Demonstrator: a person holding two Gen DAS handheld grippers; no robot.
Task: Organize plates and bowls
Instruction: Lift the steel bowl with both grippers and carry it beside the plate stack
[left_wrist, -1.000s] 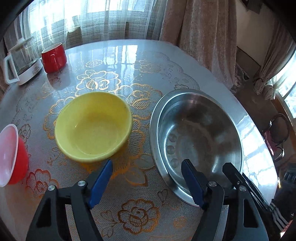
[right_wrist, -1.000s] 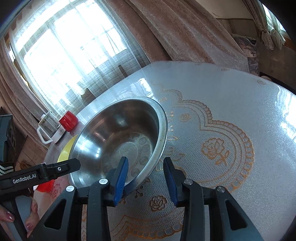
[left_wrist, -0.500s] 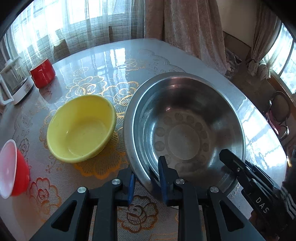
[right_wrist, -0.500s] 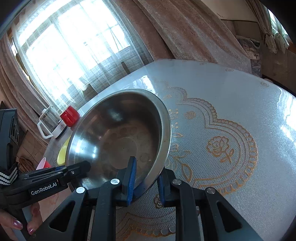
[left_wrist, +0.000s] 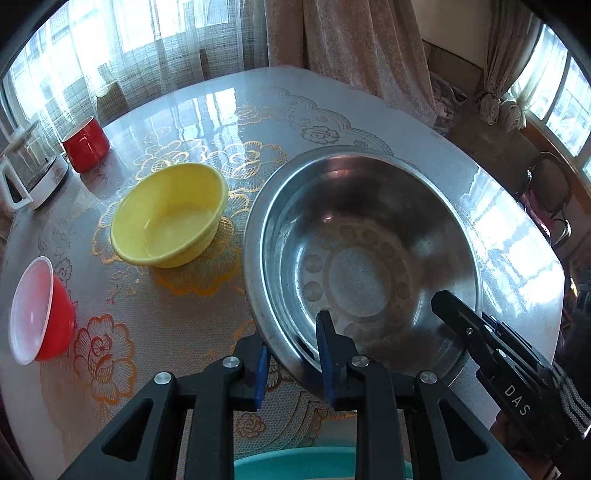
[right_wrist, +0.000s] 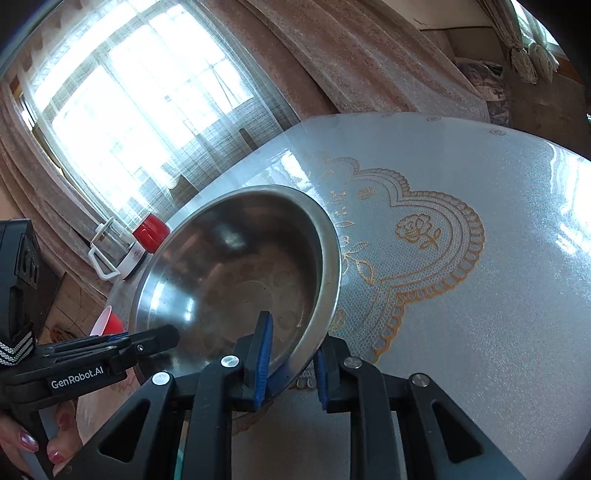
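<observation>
Steel basin (left_wrist: 364, 254) tilted, rim pinched by left gripper (left_wrist: 293, 360), right gripper (right_wrist: 291, 354).

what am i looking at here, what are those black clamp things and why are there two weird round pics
No robot here: a person holds a hand-held claw in each hand, and each claw carries a wide-angle camera looking along its fingers, hence the round pictures. One picture comes from the left claw, the other from the right claw; each claw also shows at the edge of the other's picture. Both are shut on the near rim of one steel bowl, which looks tilted up off the table. Also on the table: a yellow bowl, a red bowl with a white inside, a red cup and a glass kettle. Something teal peeks in below.
</observation>
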